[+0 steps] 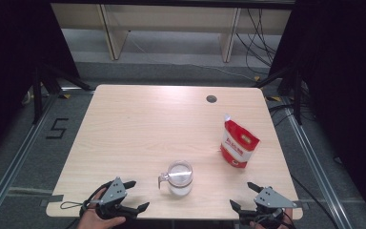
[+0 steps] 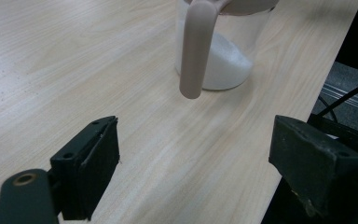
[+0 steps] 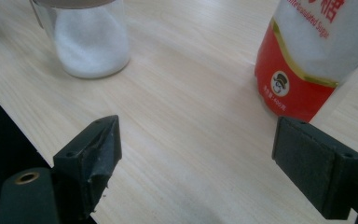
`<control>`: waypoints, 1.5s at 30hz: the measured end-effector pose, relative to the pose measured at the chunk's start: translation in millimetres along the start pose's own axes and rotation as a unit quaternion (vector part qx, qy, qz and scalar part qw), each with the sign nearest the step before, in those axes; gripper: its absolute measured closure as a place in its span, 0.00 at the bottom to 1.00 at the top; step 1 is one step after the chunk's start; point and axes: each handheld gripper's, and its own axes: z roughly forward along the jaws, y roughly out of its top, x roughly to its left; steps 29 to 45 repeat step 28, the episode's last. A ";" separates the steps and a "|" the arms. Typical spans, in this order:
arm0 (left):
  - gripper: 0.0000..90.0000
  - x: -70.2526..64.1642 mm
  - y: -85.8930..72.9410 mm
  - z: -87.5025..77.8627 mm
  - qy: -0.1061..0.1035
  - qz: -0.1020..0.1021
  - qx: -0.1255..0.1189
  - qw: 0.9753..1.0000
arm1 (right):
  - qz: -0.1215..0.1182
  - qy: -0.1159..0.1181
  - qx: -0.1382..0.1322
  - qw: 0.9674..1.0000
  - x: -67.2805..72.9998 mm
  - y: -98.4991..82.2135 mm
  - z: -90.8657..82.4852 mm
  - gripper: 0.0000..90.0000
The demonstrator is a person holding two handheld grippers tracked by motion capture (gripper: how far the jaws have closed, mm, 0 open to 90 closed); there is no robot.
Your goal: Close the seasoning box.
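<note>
Clear jar (image 1: pixel 179 178) (white granules inside, handle at its side) stands near the bench (image 1: pixel 138 129) front edge; red pouch (image 1: pixel 237 142) upright beyond. Left tool (image 1: pixel 132 195) and right tool (image 1: pixel 246 195): wide, empty.

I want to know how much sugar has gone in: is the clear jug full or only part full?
Part full. In the left gripper view the white grains sit heaped in the bottom of the jug, with clear wall above them.

"5" taped on floor (image 1: pixel 57 129), "400" on pouch (image 3: pixel 307 51)
</note>
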 end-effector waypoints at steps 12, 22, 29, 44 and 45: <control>0.17 -2.2 -1.0 2.7 -0.006 -0.001 0.004 1.000 | -0.002 0.003 0.004 1.000 1.7 -1.3 2.2 0.19; 0.17 -1.1 -0.5 2.2 -0.006 -0.004 0.000 1.000 | -0.003 0.002 0.003 1.000 1.7 -1.2 2.1 0.19; 0.17 -0.6 -0.3 2.1 -0.006 -0.001 0.001 1.000 | -0.005 0.004 0.004 1.000 1.0 -1.4 2.4 0.19; 0.17 -0.6 -0.3 2.1 -0.006 -0.001 0.001 1.000 | -0.005 0.004 0.004 1.000 1.0 -1.4 2.4 0.19; 0.17 -0.6 -0.3 2.1 -0.006 -0.001 0.001 1.000 | -0.005 0.004 0.004 1.000 1.0 -1.4 2.4 0.19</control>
